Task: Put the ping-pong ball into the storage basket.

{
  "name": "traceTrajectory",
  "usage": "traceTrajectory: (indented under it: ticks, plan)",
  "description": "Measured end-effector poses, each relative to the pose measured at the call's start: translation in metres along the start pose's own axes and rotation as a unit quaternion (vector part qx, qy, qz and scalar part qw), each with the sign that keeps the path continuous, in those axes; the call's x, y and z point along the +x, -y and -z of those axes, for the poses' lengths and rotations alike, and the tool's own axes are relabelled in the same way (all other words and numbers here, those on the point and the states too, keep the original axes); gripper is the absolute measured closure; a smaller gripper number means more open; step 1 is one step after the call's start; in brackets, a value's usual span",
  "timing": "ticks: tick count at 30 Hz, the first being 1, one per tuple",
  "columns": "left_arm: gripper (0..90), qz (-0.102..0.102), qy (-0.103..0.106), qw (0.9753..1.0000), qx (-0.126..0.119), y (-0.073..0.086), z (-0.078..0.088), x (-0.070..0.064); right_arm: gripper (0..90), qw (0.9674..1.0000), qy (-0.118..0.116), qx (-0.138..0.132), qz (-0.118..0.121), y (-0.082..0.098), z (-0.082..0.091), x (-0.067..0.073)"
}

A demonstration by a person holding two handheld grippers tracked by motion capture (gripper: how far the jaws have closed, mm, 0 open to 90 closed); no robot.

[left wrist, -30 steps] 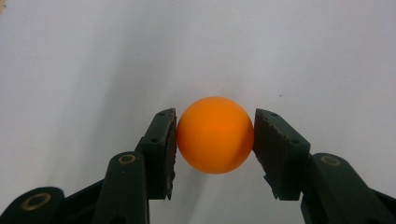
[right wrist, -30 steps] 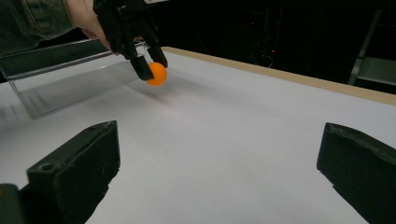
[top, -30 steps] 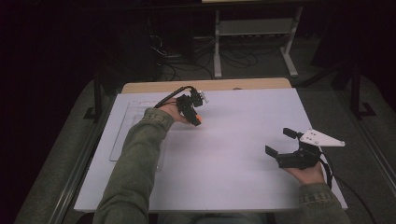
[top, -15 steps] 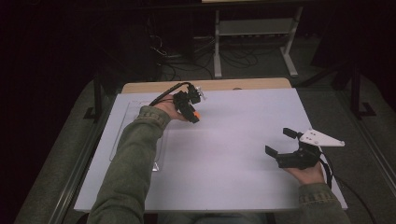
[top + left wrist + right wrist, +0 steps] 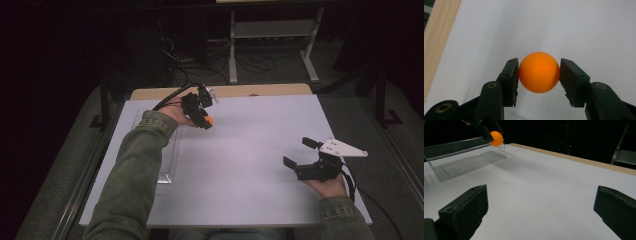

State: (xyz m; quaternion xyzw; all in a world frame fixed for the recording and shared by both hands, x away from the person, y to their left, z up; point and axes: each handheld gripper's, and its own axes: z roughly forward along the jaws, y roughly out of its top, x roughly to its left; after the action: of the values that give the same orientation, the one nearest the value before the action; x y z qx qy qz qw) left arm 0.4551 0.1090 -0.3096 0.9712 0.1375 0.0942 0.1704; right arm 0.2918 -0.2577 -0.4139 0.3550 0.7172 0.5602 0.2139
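An orange ball (image 5: pixel 539 72) sits squeezed between both black pads of my left gripper (image 5: pixel 539 68), held above the white table top. From above, the left gripper (image 5: pixel 204 119) hangs over the far left part of the table with the ball (image 5: pixel 209 120) at its tip, just right of a clear plastic tray (image 5: pixel 173 159). In the right gripper view the ball (image 5: pixel 496 138) hangs beside the tray's (image 5: pixel 466 157) far end. My right gripper (image 5: pixel 299 152) rests low near the front right, jaws spread wide with nothing between them (image 5: pixel 541 202).
A white sheet (image 5: pixel 250 150) covers the table, with a wooden strip (image 5: pixel 260 90) along its far edge. The person's green sleeve (image 5: pixel 135 175) lies across the tray. Beyond the table are a dark floor, cables and a white stand (image 5: pixel 272 30).
The left gripper has risen a little and drifted toward the far left with the orange ball still in it. The right gripper has stayed in place.
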Motion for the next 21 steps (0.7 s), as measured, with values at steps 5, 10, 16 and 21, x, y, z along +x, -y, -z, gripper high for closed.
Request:
traceTrajectory:
  ticks: [5,10,16,21]
  plan:
    - [50.6,0.0,-0.003,1.0,-0.005,0.002,0.014,-0.003,0.0,1.0,0.001,0.0,0.0,0.0,0.0,0.0]
    - [50.6,0.002,-0.01,0.9999,-0.005,0.002,0.023,-0.005,0.0,1.0,0.002,-0.004,-0.002,0.0,0.002,0.0]
    - [50.6,-0.002,-0.015,0.9999,-0.004,0.002,0.035,-0.008,0.0,1.0,0.001,-0.005,-0.002,0.0,0.002,0.0]
    - [50.6,0.005,-0.02,0.9998,-0.004,0.005,0.044,-0.006,0.0,1.0,0.001,-0.005,-0.003,0.0,0.002,0.0]
